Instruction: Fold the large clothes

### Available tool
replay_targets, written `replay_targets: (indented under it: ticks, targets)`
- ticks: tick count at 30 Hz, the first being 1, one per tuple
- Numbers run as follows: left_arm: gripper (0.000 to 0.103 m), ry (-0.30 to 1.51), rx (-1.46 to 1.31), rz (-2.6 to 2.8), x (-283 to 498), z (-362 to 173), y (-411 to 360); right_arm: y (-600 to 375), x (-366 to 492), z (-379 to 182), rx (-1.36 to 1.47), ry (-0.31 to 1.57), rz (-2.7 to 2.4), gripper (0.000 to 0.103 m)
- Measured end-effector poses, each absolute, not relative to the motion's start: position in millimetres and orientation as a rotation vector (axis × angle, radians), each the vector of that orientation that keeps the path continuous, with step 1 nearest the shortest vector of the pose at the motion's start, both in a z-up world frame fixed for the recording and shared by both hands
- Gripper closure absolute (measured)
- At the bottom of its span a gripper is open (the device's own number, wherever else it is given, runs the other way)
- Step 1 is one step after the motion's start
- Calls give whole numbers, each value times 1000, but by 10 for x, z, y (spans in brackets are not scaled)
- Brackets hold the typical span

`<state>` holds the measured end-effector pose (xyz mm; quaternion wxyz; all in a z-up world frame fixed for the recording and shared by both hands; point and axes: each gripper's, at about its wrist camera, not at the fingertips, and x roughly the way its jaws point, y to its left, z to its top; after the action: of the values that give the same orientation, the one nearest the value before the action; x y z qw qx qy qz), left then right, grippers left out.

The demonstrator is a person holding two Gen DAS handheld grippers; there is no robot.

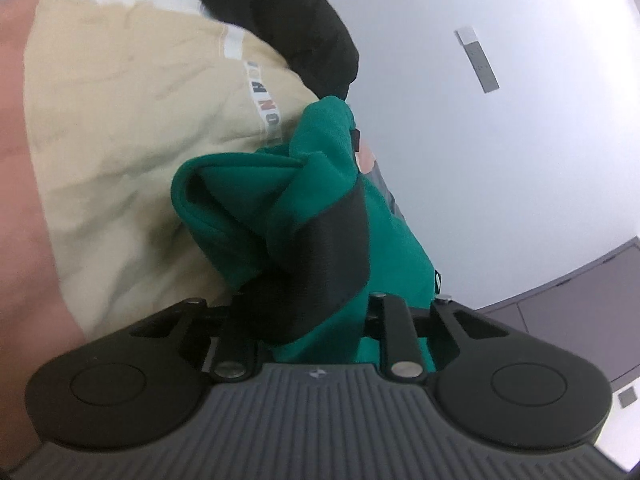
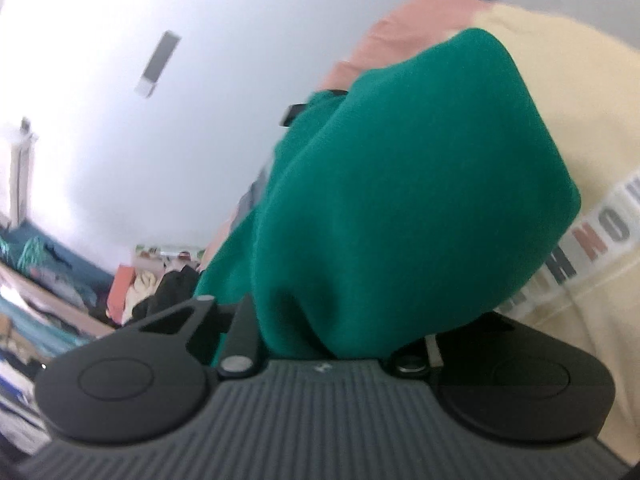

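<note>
- One green garment (image 1: 320,200) is seen, bunched, held up against a person's cream top (image 1: 128,128) with one lettered band (image 1: 268,108).
- The left tongs (image 1: 316,288) are clenched on a green fold.
- The right tongs (image 2: 340,332) are buried in green cloth and narrowed on it; the fingertips are hidden.
- One heap of other clothes (image 2: 152,292) lies beyond.

Partial coloured letters "NO" on the white band (image 2: 592,240) of the cream garment (image 1: 120,140)
</note>
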<state>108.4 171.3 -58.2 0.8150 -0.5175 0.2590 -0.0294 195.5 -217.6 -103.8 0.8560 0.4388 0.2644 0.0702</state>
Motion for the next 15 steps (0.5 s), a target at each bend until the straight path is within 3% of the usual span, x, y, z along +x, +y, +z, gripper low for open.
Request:
replay_targets:
  ticks: [15]
  targets:
    - [80, 523, -1024, -82, 30, 31, 1781, -2350, 1263, -561, 870, 554, 231, 80]
